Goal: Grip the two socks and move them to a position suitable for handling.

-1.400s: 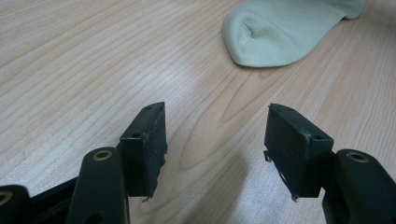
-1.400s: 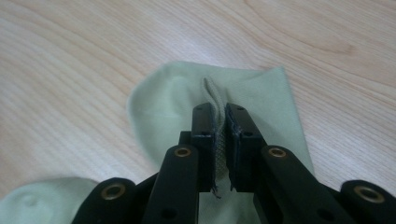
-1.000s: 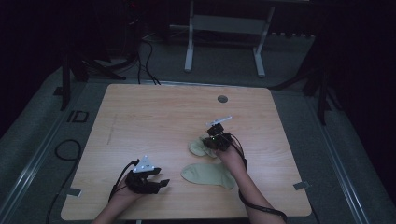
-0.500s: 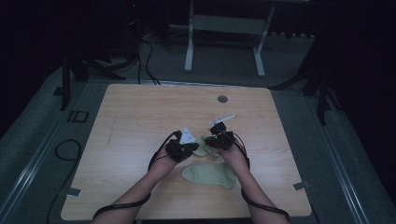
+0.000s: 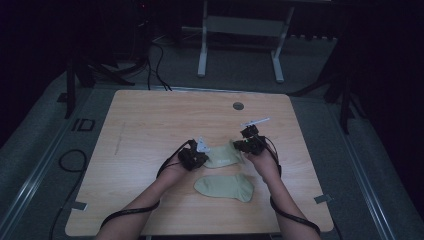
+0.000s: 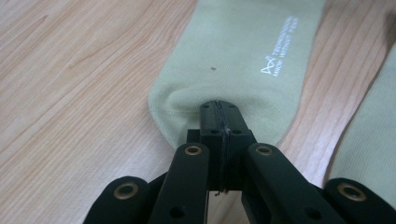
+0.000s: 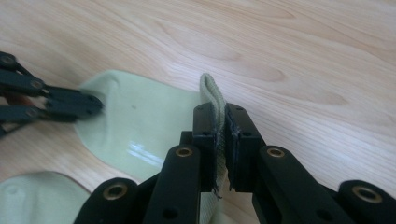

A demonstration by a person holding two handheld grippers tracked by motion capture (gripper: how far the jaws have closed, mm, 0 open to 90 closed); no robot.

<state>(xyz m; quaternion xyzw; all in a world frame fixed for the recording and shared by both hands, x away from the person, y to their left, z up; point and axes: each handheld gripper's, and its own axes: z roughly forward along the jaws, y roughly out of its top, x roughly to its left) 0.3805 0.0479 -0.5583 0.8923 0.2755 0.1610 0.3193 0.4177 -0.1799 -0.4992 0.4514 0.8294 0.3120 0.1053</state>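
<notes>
Two pale green socks lie on the wooden table. The far sock is stretched between my grippers. My left gripper is shut on its toe end; in the left gripper view the jaws pinch the rounded tip of the sock, which bears small white print. My right gripper is shut on the ribbed cuff, which stands up between its pads. In that view the sock runs off to the left gripper. The near sock lies flat and untouched.
A round cable hole sits near the table's far edge. Behind the table stand a white frame and dark stands, with cables on the floor. The near sock also edges into both gripper views.
My left hand has travelled from the table's front left to the far sock, and its gripper now grips the toe. The right gripper has lifted the cuff slightly.
</notes>
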